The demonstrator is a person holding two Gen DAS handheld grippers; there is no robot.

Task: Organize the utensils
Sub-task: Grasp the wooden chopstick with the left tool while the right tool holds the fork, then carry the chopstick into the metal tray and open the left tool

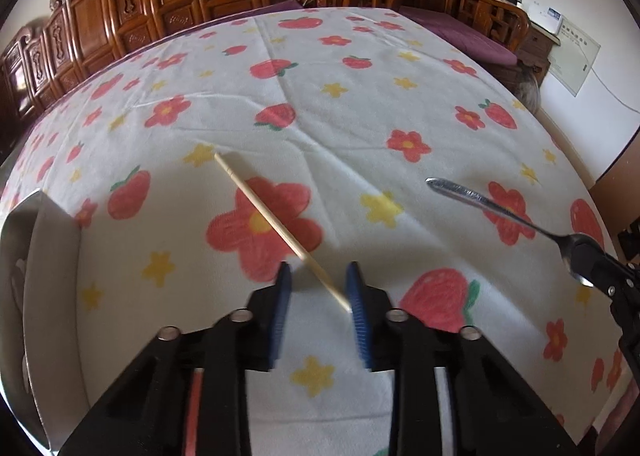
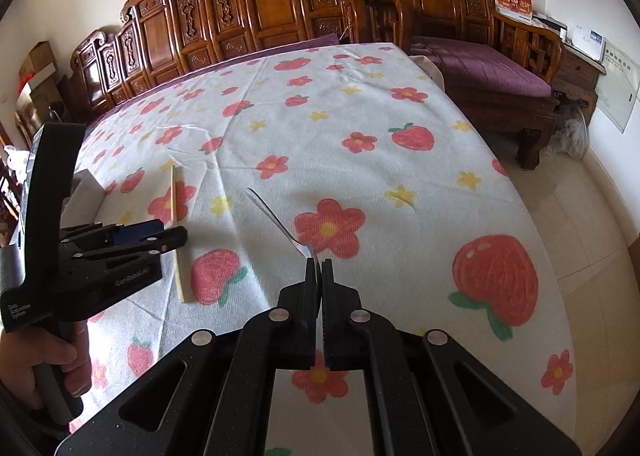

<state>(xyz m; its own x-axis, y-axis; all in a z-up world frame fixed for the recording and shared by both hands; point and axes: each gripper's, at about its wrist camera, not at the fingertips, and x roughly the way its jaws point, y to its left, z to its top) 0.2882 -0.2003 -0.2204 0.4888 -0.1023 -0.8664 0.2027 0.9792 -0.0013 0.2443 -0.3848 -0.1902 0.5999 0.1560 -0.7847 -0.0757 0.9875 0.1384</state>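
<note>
Your right gripper is clamped on the spoon, held above the tablecloth. Your left gripper straddles the chopstick's near end, jaws not yet pinching; close, then carry both toward the metal tray at left.

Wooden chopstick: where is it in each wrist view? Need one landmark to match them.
Left wrist view: the wooden chopstick runs diagonally from centre-left down between the blue pads of the left claw.
Right wrist view: the chopstick lies far left, partly hidden behind the left claw.
Shared landmark: the metal spoon, held in the shut right claw.
</note>
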